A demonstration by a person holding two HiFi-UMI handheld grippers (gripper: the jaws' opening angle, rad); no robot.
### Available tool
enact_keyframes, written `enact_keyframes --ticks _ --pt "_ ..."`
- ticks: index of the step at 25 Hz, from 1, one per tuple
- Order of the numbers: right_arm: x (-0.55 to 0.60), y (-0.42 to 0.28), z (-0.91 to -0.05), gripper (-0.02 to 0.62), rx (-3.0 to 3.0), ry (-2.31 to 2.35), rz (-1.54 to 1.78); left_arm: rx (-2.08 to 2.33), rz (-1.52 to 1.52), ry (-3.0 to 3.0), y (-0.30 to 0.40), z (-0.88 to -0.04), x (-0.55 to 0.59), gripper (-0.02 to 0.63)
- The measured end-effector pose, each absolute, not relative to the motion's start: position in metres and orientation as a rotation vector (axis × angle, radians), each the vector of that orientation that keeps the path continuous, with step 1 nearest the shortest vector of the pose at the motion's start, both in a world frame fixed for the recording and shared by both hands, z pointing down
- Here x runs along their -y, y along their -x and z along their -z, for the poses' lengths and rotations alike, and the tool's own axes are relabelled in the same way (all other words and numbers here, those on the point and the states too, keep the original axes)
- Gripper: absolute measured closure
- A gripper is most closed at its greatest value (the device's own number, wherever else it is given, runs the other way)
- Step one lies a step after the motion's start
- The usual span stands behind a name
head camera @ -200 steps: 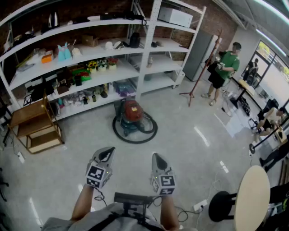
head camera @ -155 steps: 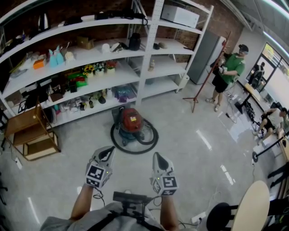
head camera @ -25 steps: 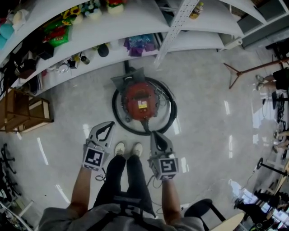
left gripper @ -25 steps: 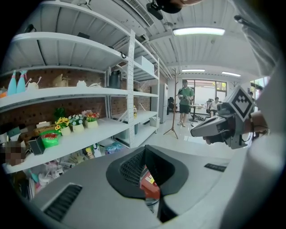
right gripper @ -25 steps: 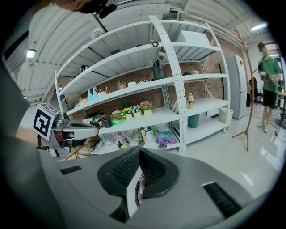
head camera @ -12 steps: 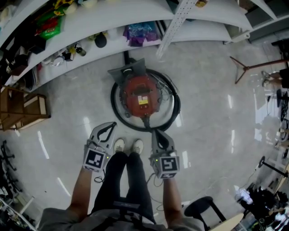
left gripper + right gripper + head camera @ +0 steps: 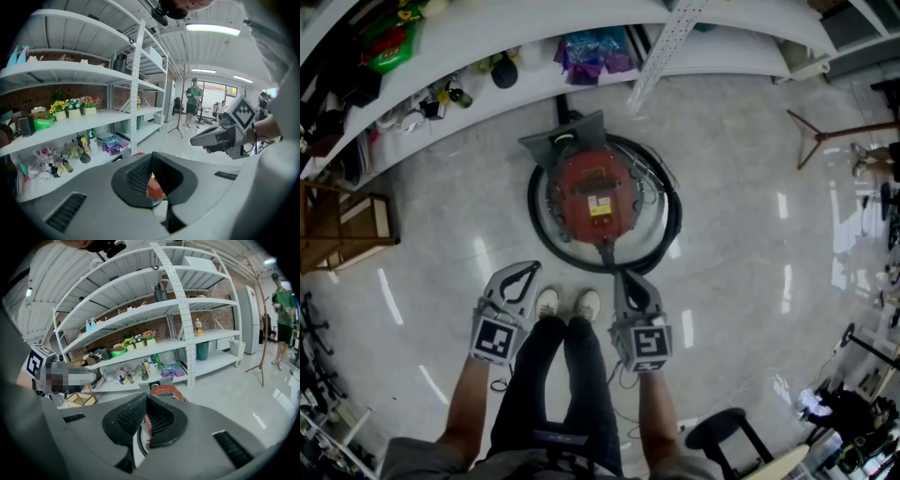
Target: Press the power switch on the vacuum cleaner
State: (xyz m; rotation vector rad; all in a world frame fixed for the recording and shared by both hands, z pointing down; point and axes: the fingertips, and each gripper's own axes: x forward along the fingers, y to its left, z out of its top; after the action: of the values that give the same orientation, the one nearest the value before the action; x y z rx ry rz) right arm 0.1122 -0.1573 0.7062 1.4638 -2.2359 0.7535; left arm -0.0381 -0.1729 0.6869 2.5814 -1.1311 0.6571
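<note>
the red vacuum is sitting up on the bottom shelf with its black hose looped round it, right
Not quite. The red vacuum stands on the floor in front of the bottom shelf, not on it. Its black hose is looped round it, as you say. The head view shows this.

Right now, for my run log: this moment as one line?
vacuum cleaner: on floor ahead | left hand-held gripper: shut, empty | right hand-held gripper: shut, empty
</note>
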Motion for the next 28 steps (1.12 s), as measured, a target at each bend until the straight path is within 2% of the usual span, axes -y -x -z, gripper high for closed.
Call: enact_keyframes --ticks 28 --pt "0.167 -0.109 -0.819 0.584 2.194 -1.459 -0.806 1.068 -0.643 -2.548 0.025 -0.787 0.166 0.598"
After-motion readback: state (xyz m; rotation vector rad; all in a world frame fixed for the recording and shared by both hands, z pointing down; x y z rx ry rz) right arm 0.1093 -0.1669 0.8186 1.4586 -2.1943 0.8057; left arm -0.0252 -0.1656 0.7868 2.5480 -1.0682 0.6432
